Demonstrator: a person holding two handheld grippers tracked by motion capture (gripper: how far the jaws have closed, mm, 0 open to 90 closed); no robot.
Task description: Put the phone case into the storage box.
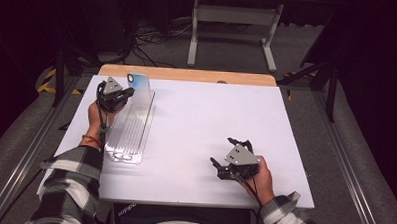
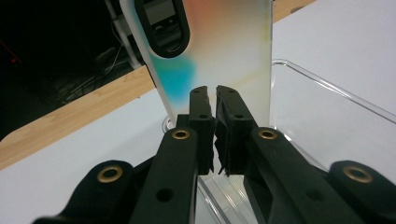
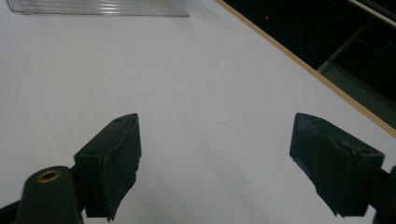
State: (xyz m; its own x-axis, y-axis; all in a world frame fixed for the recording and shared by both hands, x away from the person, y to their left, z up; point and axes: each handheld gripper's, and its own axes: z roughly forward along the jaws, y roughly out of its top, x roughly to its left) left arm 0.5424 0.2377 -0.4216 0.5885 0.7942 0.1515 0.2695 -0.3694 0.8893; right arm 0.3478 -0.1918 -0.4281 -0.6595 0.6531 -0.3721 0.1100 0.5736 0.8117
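Left claw (image 2: 215, 95), jaws pressed together on nothing, sits just before my phone (image 2: 219, 51), which stands upright at the far end of the clear rack (image 1: 131, 129); its long axis runs vertical. Rack slots otherwise hold nothing. Right claw (image 1: 225, 155), spread wide, rests well apart on the surface (image 1: 196, 117).

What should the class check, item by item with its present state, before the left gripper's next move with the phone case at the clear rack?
1. Left gripper jaws closed: ok, nearly touching.
2. Grip on the phone case: cannot tell; the case stands just past the jaw tips, contact unclear.
3. Case upright at the far end of the clear rack: ok.
4. Case seated in a rack slot: cannot tell; its lower edge is hidden.
5. Right gripper out of the way: ok, open over bare white table.
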